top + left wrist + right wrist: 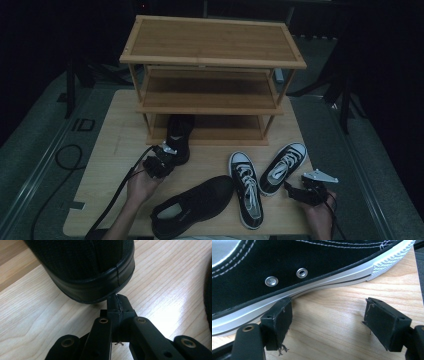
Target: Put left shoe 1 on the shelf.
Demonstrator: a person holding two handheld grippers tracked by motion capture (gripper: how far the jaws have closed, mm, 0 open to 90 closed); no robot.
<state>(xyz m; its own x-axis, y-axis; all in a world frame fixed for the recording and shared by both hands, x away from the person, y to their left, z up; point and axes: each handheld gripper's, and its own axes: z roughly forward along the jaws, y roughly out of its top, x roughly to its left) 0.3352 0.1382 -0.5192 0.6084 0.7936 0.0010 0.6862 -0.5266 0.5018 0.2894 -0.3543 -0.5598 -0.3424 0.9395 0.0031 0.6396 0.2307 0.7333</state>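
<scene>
Left claw [117,305]: jaws pressed together, nothing between them, tips touching the heel of a black shoe [85,270] whose toe sits in the rack's [210,55] bottom shelf. Right claw [329,322]: jaws wide, empty, one jaw just beside the white sole of a black canvas sneaker [287,267].

Progress, judged: likely shelving shoes. One shoe partly in; upper shelves bare. Left on the surface [120,145]: its black mate [192,205] and two sneakers.

Surface is pale wood; room dark, grey floor, cables trailing.
</scene>
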